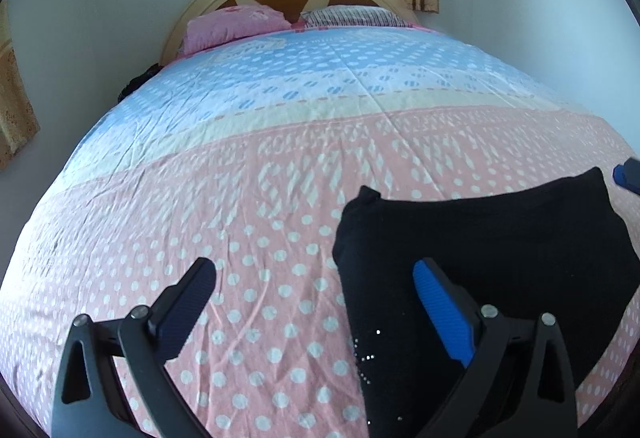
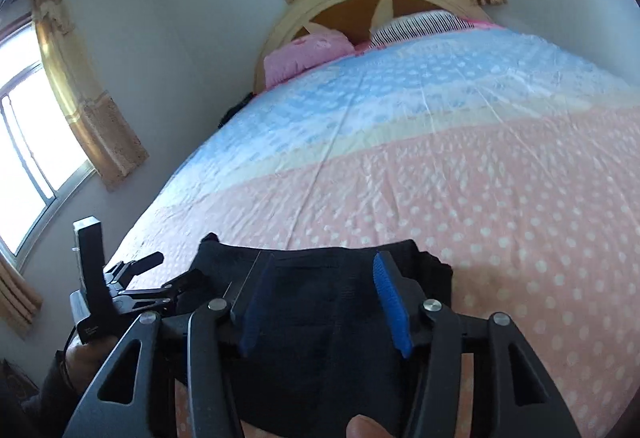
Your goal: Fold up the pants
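Left wrist view: pants (image 1: 480, 258) lie on the bed (image 1: 280, 165) as a compact black bundle, apparently folded already (final tidy may remain). Left tongs (image 1: 314, 278) spread wide, empty; the bundle's left edge sits between the fingers, and its bulk lies ahead and right.

Right wrist view: right tongs (image 2: 326, 302) about half apart, hovering over the bundle with black cloth between and beneath, pads not pressing it. Left tongs visible off to their left.

My ribbed blue rubbery pads (image 1: 444, 314) sit on matt black plastic fingers with shiny metal pins, over soft matt black knit pants (image 1: 480, 238) and a crinkled dotted cotton bedspread (image 1: 280, 157).
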A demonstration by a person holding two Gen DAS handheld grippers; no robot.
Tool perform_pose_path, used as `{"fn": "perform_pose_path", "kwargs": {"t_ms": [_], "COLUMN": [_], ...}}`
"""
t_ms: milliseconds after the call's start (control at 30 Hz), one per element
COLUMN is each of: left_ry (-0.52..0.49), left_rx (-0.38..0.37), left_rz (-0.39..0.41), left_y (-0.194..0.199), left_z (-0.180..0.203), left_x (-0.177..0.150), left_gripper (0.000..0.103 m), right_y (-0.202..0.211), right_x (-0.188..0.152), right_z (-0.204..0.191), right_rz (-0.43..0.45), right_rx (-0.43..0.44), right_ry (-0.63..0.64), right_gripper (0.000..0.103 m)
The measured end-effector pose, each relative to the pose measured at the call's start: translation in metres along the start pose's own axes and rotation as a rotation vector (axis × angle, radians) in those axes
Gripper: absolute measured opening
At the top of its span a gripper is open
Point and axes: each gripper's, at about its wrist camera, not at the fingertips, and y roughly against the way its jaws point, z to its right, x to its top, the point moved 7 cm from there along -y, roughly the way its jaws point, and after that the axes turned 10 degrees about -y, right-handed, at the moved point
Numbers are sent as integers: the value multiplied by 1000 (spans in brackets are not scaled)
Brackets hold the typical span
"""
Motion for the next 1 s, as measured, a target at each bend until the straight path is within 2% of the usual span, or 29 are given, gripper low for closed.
{"fn": "perform_pose_path", "kwargs": {"t_ms": [67,167,233,333,467,600,733,900,1000], "left_ry": [34,73,66,68,68,31,-1,0,2], "left_rx": [-6,-49,-38,-28,-40,-42,-50,-64,-69], "left_rz": [-9,-39,-23,-11,25,34,1,-14,-14], "left_y": [-11,-24,-20,-5,20,27,19,13,12], "left_z": [-6,-7,-5,-4,0,15,28,33,34], "left_x": [0,-6,-7,-8,-11,-14,-23,-28,-29], "left_gripper": [103,103,103,103,103,103,103,103,103], "right_y": [-25,-27,-19,3,39,40,35,60,60], "right_x": [-3,-1,0,2,-8,-31,-48,-42,-50], "right_z": [22,41,39,36,13,3,11,0,-17], "right_rz": [-79,-78,-76,-25,20,-8,-36,67,48], "right_rx": [-27,56,68,-6,44,11,-41,-4,52], "right_ry": [-73,-169,-172,-135,-61,36,77,124,188], "right_gripper": [53,53,53,53,53,53,53,53,53]}}
